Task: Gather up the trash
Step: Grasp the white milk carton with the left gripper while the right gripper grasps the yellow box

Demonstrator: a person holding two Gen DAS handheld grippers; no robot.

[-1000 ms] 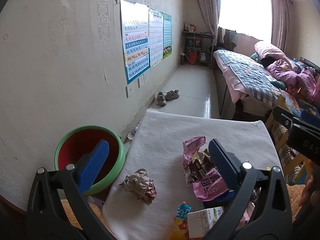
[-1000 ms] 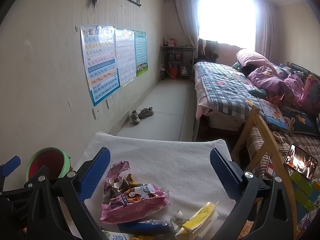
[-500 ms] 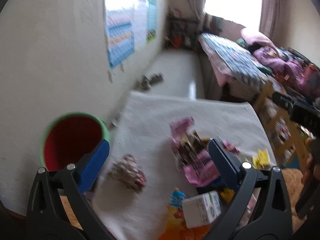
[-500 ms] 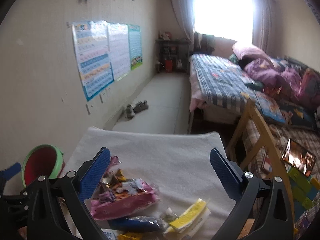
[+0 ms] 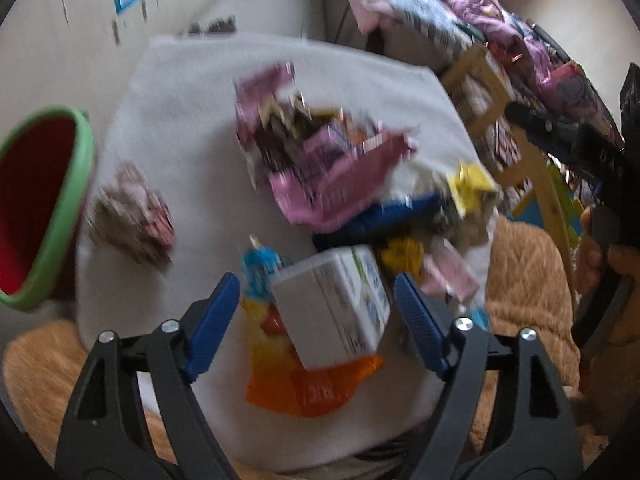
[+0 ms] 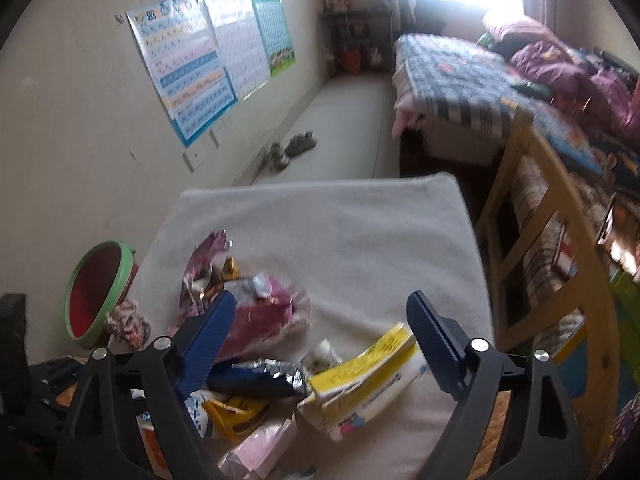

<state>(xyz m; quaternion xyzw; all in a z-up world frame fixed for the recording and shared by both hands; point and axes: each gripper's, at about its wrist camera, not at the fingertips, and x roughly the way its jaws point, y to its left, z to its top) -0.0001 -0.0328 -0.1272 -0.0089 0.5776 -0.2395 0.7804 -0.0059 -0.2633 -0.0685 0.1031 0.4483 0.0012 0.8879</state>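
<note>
The left gripper (image 5: 318,294) pointed steeply down at the near edge of a white towel (image 5: 192,120), its jaws closing around a white carton (image 5: 332,304) that lay between the blue pads without being touched. Under the carton lay an orange wrapper (image 5: 312,388). A crumpled paper ball (image 5: 132,216) sat by the towel's left edge, just beside a green-rimmed red bin (image 5: 36,208). A torn pink wrapper (image 5: 320,176) lay mid-towel. The right gripper (image 6: 320,322) hung above the trash at the towel's near edge, jaws also closing but gripping nothing; below them were a yellow box (image 6: 368,376) and a blue foil wrapper (image 6: 260,378). The left-wrist view was blurred.
</note>
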